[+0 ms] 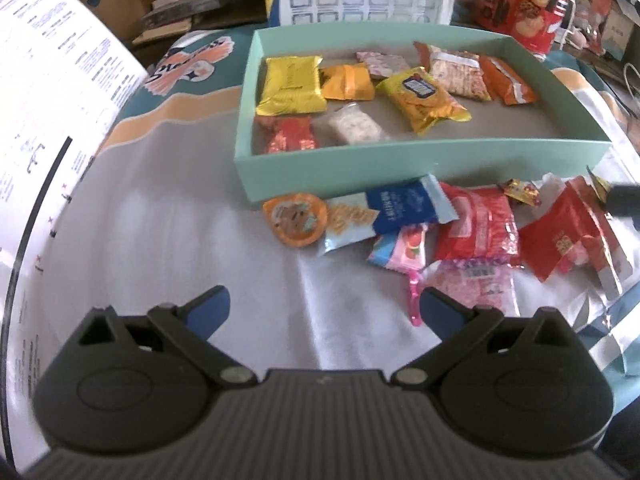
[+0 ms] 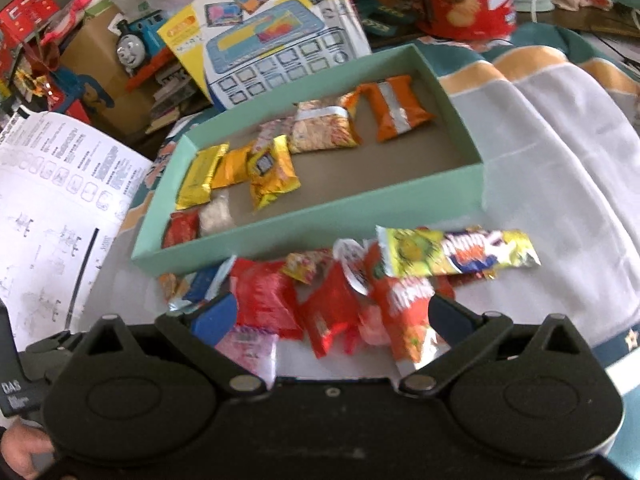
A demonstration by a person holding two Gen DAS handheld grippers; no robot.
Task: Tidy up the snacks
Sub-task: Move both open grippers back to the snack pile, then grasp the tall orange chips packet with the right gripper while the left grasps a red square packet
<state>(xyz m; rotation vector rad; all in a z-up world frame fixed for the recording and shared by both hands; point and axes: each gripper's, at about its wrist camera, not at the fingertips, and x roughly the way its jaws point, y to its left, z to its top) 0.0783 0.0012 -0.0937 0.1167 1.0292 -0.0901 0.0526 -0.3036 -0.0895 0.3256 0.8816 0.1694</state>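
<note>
A mint-green box (image 1: 400,160) (image 2: 312,220) on the cloth-covered table holds several wrapped snacks, among them a gold packet (image 1: 290,86) and an orange packet (image 2: 396,108). Loose snacks lie in a pile before its front wall: an orange jelly cup (image 1: 295,220), a blue packet (image 1: 396,210), red packets (image 1: 476,228) (image 2: 262,300) and a long yellow packet (image 2: 456,254). My left gripper (image 1: 324,308) is open over bare cloth, just short of the pile. My right gripper (image 2: 332,316) is open, low over the red packets, with nothing held.
A large white printed sheet (image 1: 48,120) (image 2: 52,200) stands at the left. Behind the box are a toy carton (image 2: 276,36), a blue toy train (image 2: 136,44) and a red cookie bag (image 1: 528,4). A hand (image 2: 20,448) shows at the lower left.
</note>
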